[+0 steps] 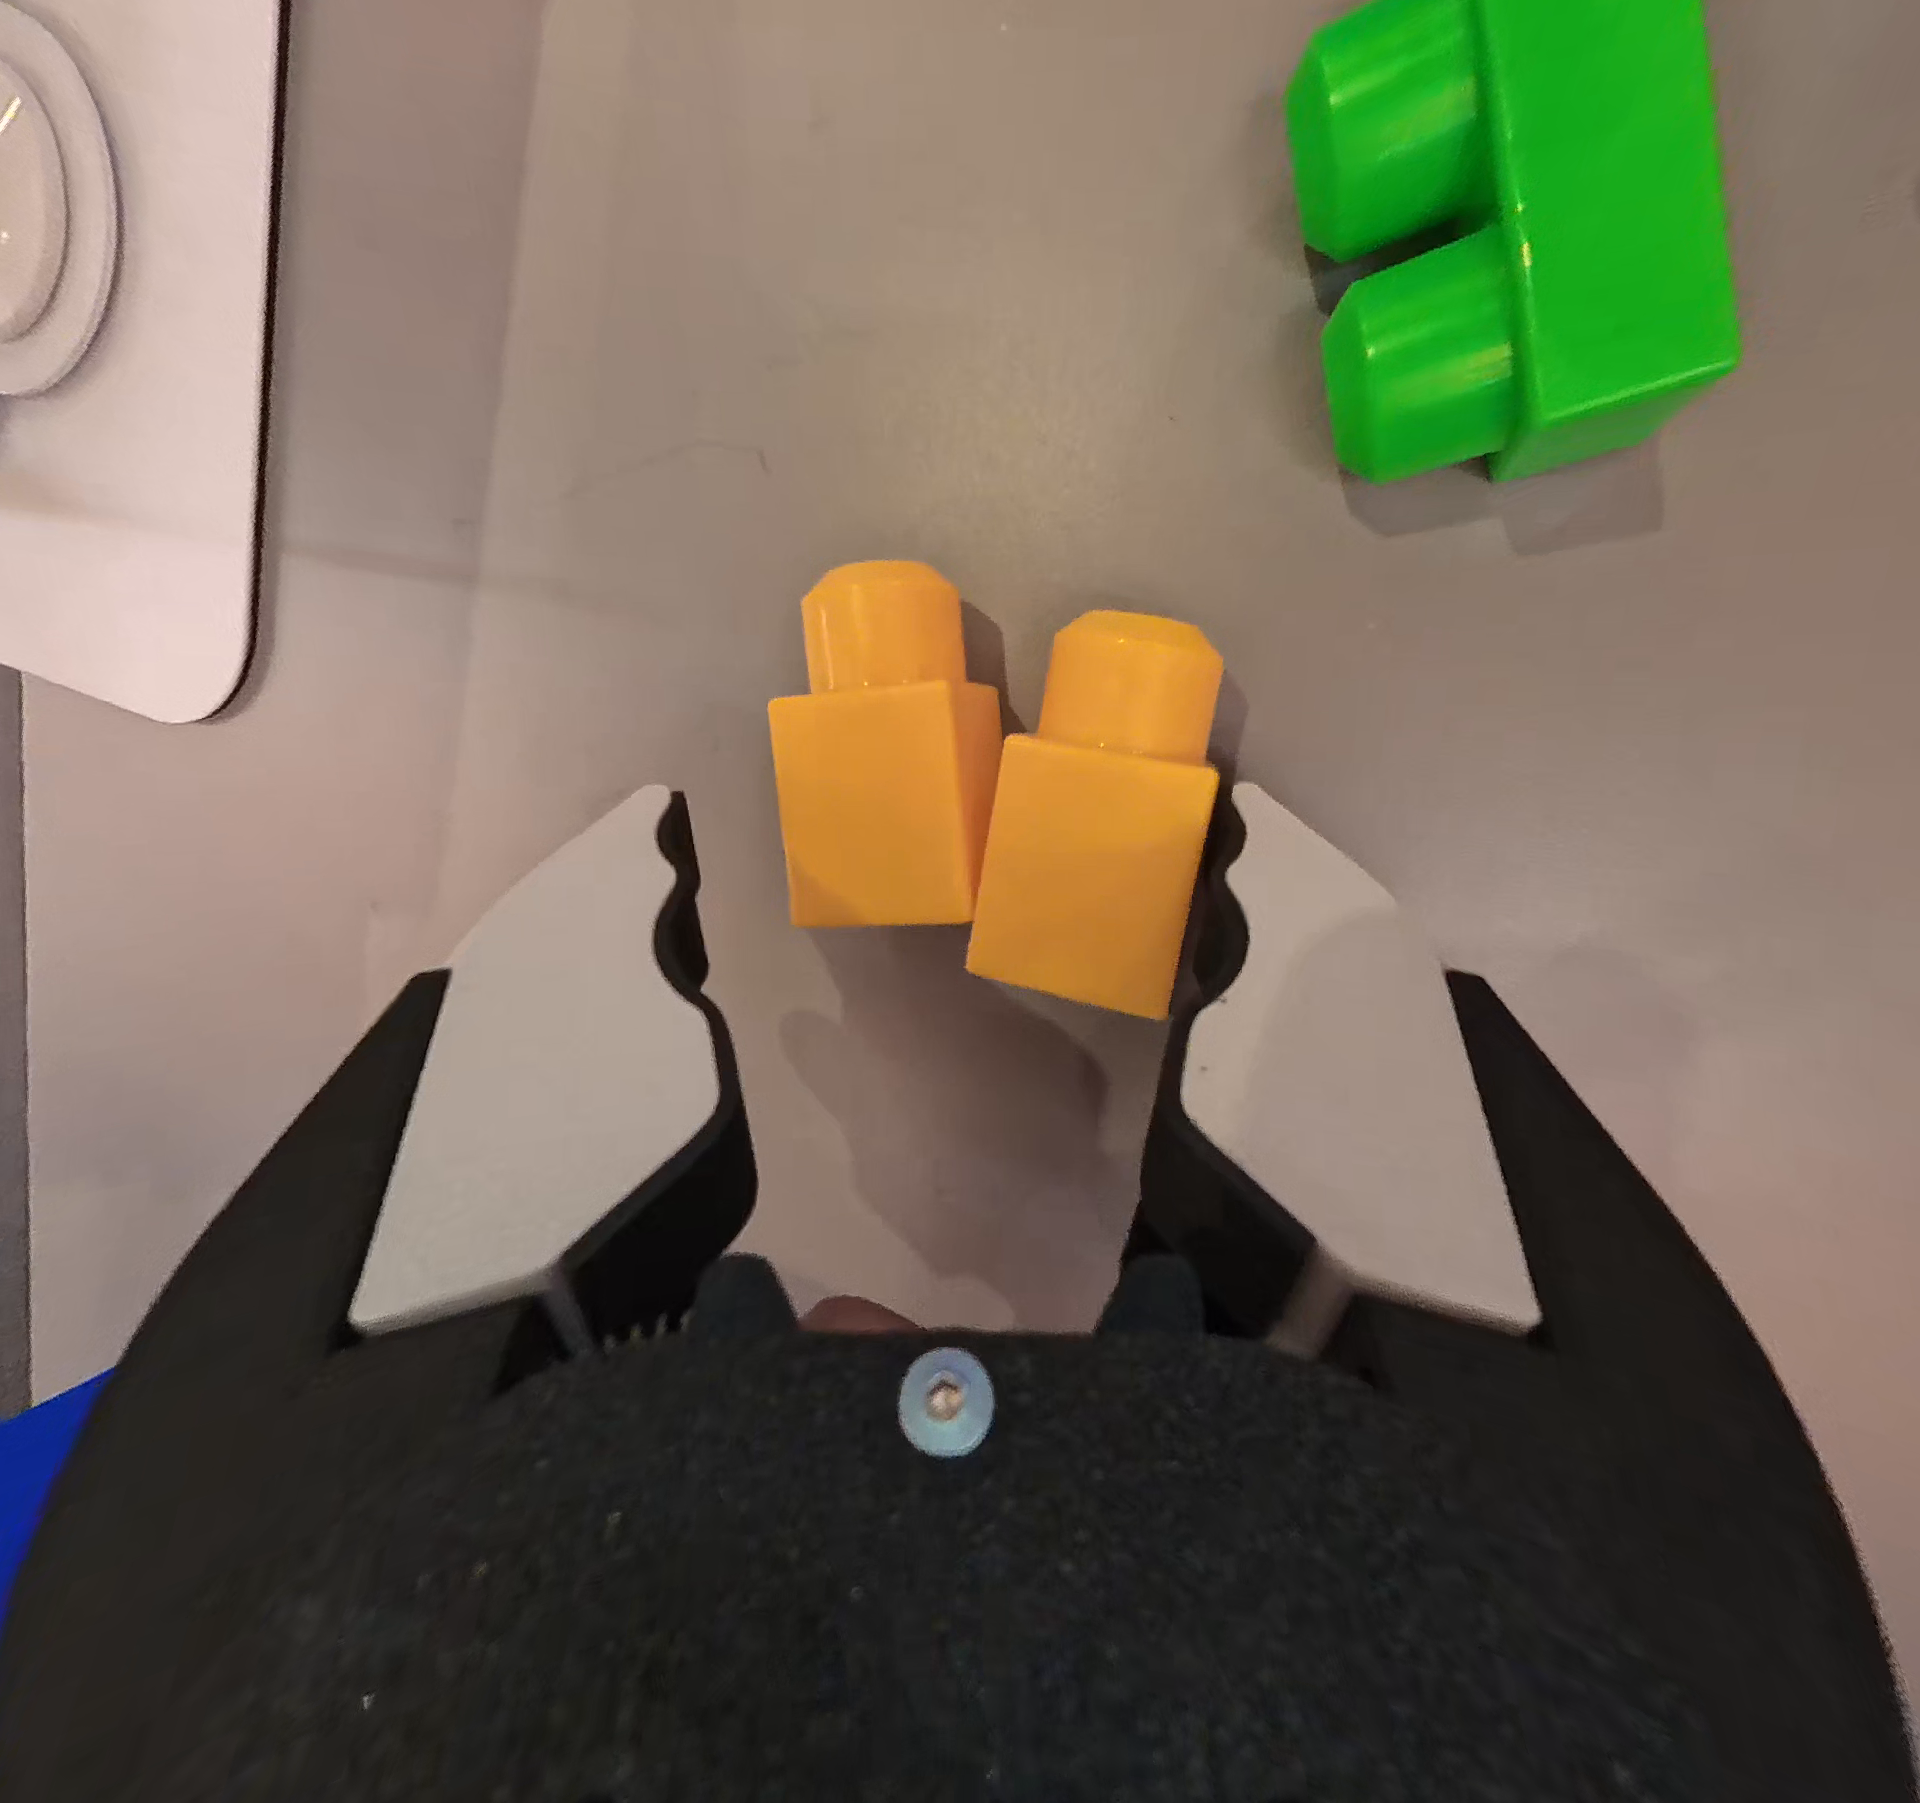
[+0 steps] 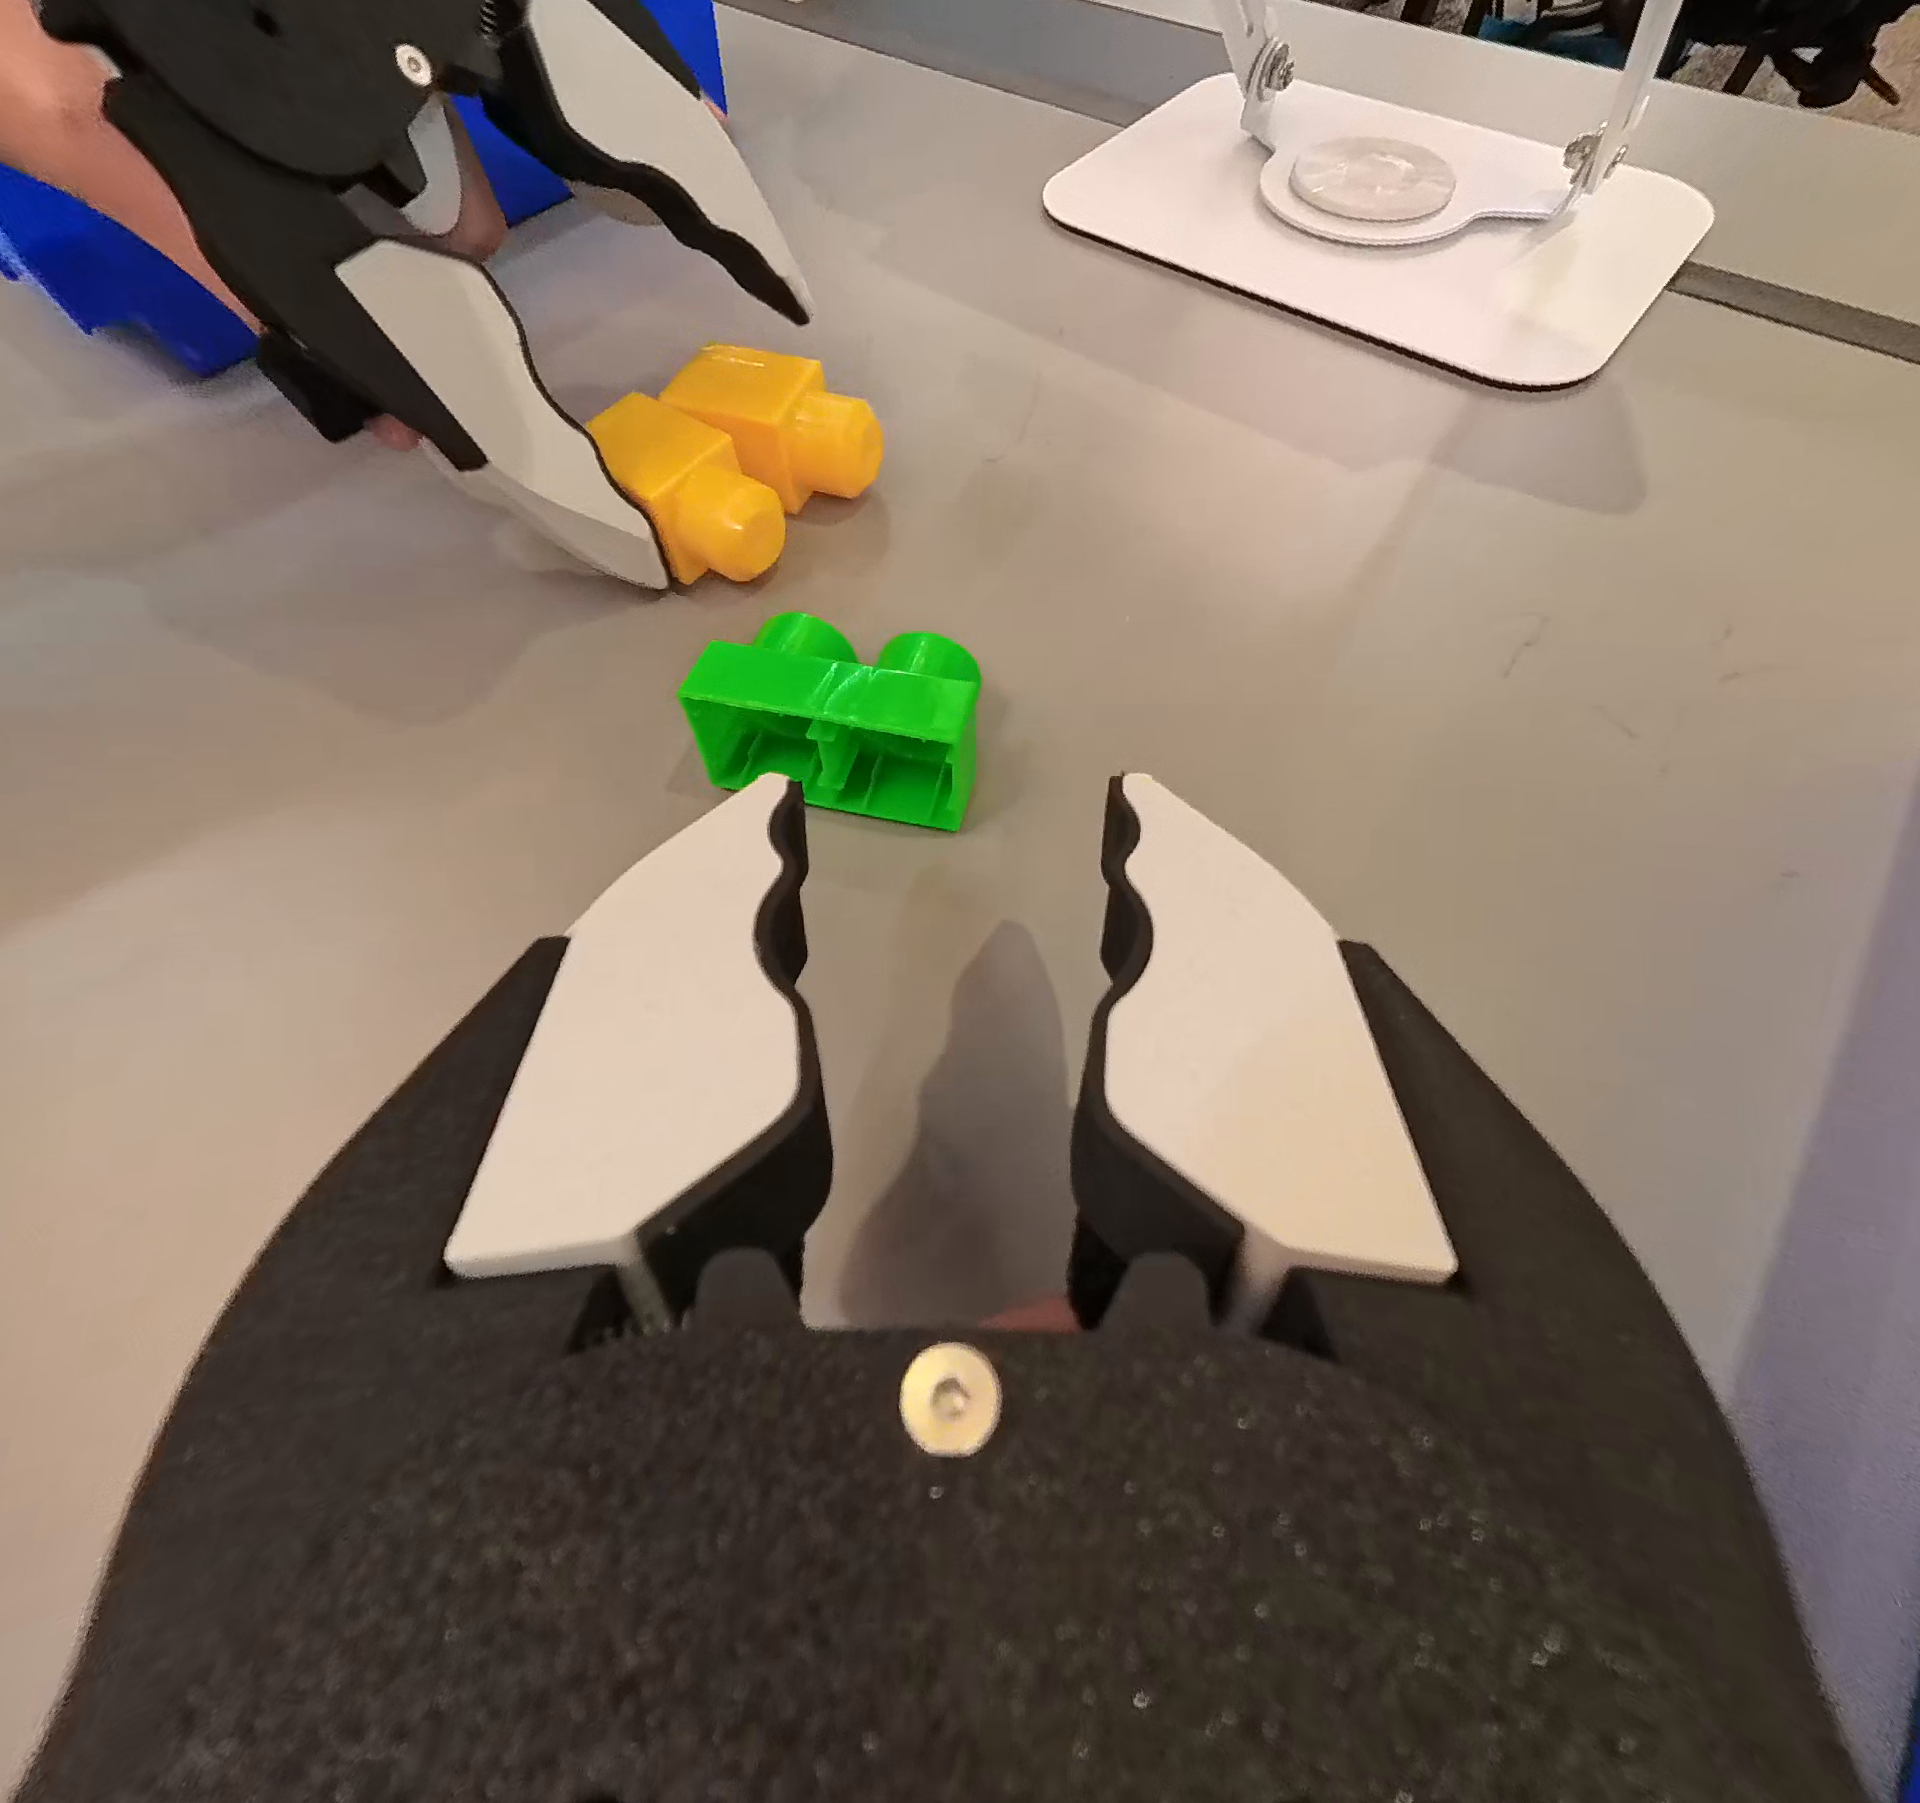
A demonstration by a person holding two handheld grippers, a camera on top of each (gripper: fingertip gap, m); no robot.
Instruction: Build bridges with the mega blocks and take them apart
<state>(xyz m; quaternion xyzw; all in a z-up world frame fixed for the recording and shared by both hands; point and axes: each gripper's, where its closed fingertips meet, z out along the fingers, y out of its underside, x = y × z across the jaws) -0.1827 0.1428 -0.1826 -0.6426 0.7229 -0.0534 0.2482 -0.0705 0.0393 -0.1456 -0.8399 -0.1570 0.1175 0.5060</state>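
Blocks on a smooth grey tabletop (image 2: 1299, 714): two small single-stud orange plastic blocks lying on their sides, side by side and touching, the first orange block (image 1: 878, 808) to the left in the left wrist view, the second orange block (image 1: 1091, 870) to its right and slightly tilted. Left gripper (image 1: 956, 797), black-bodied with pale grey finger plates, spread wide over the pair (jaws released, nothing clamped), one fingertip (image 1: 1231, 818) touching the flank of the second orange block, the other fingertip standing just clear of the first. Same left gripper (image 2: 727, 444) seen from outside in the right wrist view, tilted down onto the orange pair, held by a person's hand (image 2: 62, 122). Bright green two-stud plastic block (image 2: 831, 725) also on its side, hollow underside facing the right gripper (image 2: 951, 792), apart from the orange pair; same green block (image 1: 1517, 195) at upper right in the left wrist view. Right gripper likewise released, jaws apart and empty, tips just short of the green block. White flat-based metal stand (image 2: 1382, 299) farther back on the tabletop; blue plastic bin (image 2: 114, 267) behind the left gripper.
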